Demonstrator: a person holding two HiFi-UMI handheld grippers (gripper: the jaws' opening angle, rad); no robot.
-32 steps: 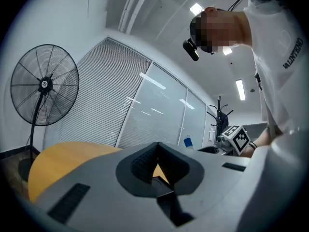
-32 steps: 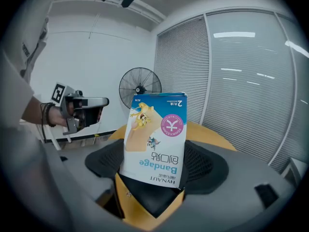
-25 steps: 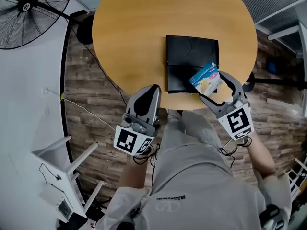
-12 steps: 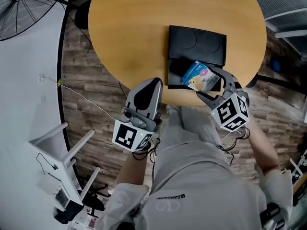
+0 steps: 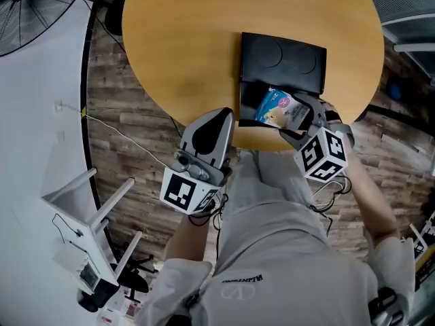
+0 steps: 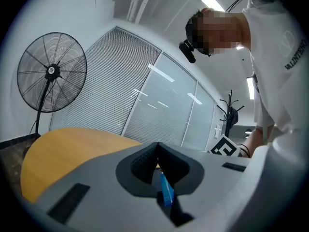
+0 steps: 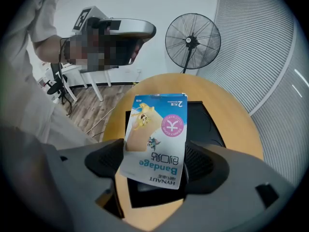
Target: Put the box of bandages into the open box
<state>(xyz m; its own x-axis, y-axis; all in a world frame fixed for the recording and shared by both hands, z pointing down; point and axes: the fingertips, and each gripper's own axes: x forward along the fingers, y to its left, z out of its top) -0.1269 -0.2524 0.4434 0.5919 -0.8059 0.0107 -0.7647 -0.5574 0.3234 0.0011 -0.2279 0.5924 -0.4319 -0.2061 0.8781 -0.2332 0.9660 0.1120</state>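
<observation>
Right gripper (image 5: pixel 298 117) is pinching the box of bandages (image 5: pixel 277 108) by its short end. The flat, glossy carton hangs tilted right over the open box (image 5: pixel 250 95), angled, I'd say, to slide in flat. That open box is matte black and shallow, its lid folded back, near the edge of the round wooden tabletop (image 5: pixel 190 39). Left gripper (image 5: pixel 219 119) waits at the tabletop's rim, jaws pressed together, carrying nothing.

Round wooden table (image 5: pixel 183 53), open black box (image 5: pixel 280 66) lying near its edge
</observation>
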